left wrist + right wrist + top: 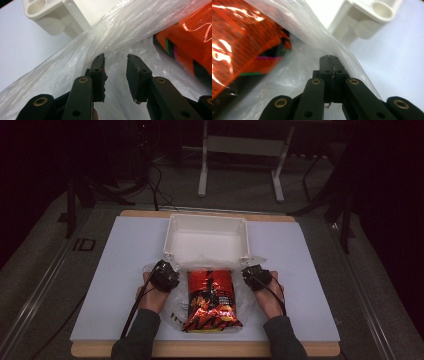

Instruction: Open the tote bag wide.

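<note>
A red-orange chip bag lies inside a clear plastic bag on the white board, just in front of a white bin. My left gripper is at the bag's left side. In the left gripper view, this gripper is open, its jaws standing apart over the crinkled film, with the chip bag to their right. My right gripper is at the bag's right side. In the right gripper view, the right gripper is shut where the film's edge passes; the chip bag lies to the left.
The white bin stands empty beyond the bag, and one of its corners appears in each gripper view. The white board covers a wooden tabletop. Dark floor, cables and a white frame lie beyond the table.
</note>
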Action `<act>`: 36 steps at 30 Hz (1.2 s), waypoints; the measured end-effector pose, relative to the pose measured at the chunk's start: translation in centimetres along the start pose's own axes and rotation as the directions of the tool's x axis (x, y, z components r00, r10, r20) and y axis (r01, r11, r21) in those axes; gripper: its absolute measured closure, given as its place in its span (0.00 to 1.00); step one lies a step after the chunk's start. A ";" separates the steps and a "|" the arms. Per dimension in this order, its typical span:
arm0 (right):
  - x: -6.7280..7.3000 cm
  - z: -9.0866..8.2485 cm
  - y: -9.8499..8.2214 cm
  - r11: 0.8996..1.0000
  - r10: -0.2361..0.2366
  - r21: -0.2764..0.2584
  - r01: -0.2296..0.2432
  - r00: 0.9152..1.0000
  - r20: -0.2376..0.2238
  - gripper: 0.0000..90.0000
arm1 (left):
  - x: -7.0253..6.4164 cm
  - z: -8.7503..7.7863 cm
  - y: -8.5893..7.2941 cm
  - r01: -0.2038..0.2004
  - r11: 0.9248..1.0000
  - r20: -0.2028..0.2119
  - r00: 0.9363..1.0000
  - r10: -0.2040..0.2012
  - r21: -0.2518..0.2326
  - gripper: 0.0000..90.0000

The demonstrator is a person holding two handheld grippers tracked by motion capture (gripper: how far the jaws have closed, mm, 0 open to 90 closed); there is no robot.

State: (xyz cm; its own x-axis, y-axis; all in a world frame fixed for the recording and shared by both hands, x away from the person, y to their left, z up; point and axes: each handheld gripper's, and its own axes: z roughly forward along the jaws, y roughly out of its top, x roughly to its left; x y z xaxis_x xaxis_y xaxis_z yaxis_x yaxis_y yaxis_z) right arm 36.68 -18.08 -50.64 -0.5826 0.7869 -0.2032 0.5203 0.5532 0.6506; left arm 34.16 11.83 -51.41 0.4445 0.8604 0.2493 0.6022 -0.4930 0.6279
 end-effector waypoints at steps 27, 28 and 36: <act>-0.4 -3.4 -1.4 0.988 0.012 -0.153 -0.035 0.988 -0.153 0.72 | 0.6 -5.2 -0.3 0.132 0.961 0.333 0.942 -0.045 -0.244 0.63; -0.3 -3.5 -1.4 0.987 0.005 -0.158 -0.029 0.988 -0.152 0.72 | 0.6 -5.3 -0.4 0.131 0.960 0.339 0.940 -0.042 -0.245 0.63; 0.0 -4.0 -1.4 0.986 -0.017 -0.165 -0.011 0.986 -0.166 0.71 | 0.5 -5.9 -0.4 0.138 0.956 0.387 0.922 -0.029 -0.257 0.62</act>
State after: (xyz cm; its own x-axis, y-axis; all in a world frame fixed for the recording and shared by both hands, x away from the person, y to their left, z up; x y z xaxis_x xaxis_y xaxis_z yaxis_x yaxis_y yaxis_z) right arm 33.42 -19.95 -48.66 -0.6866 0.7215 -0.0899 0.4164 0.4916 0.7649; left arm 30.15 13.21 -47.19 0.6487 0.7575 -0.0737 0.4668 -0.3195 0.8246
